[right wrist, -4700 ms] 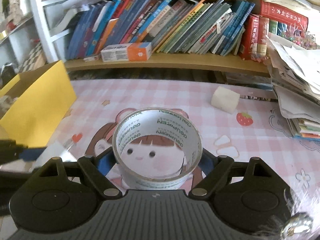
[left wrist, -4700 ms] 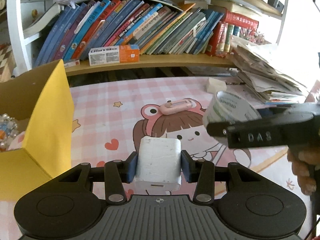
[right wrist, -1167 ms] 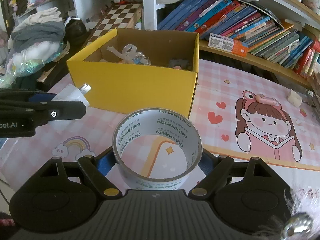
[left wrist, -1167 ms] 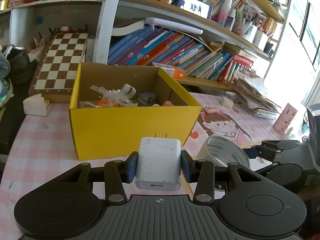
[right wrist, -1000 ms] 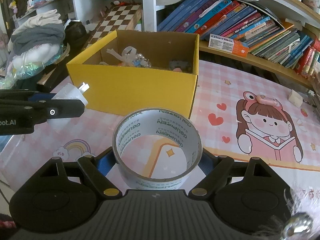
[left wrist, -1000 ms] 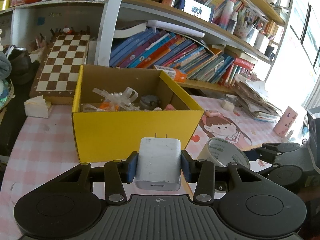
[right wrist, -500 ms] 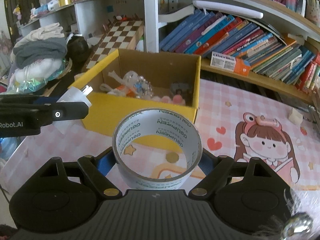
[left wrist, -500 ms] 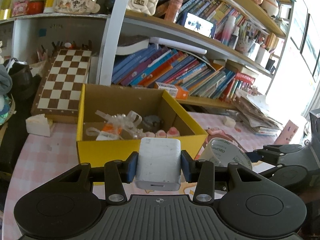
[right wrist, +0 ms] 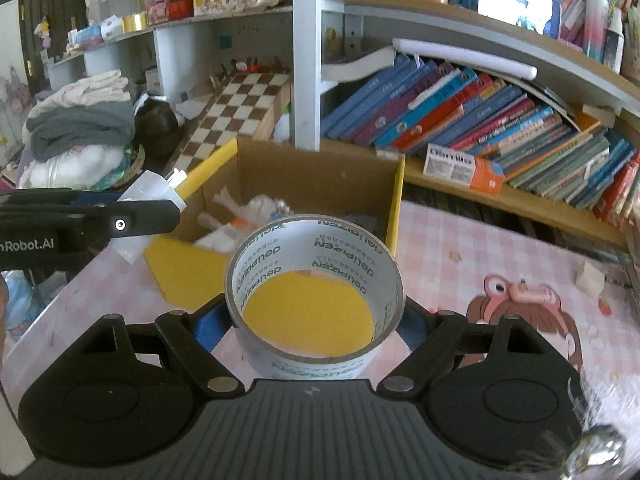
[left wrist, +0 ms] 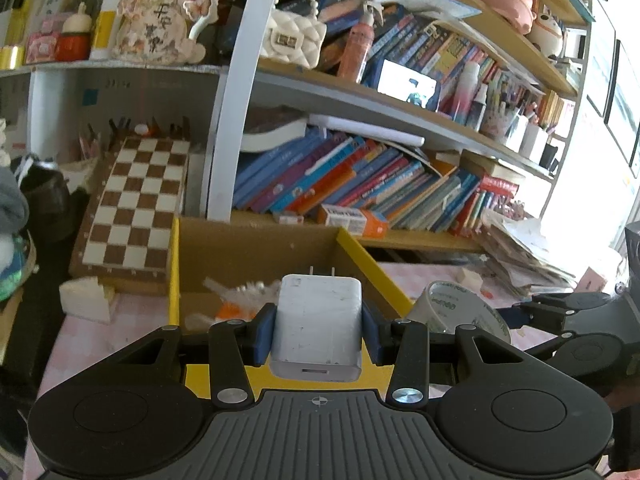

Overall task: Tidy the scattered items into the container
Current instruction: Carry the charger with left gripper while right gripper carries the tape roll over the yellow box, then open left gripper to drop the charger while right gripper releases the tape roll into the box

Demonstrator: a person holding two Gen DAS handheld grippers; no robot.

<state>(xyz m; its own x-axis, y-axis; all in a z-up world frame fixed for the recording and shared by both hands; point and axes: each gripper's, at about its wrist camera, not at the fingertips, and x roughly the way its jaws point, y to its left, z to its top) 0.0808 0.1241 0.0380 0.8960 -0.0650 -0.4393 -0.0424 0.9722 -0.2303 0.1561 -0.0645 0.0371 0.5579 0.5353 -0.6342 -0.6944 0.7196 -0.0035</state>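
The left hand-held gripper [left wrist: 318,334] clamps a white charger [left wrist: 318,326] above the yellow box [left wrist: 174,264], while the right hand-held gripper [right wrist: 314,320] grips a tape roll [right wrist: 314,296] near its front wall, both seemingly poised for dropping inside.

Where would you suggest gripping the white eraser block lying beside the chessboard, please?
Take the white eraser block across its two flat upright side faces, coming down from above. It lies flat on the table and apart from the yellow box, so its top is unobstructed.
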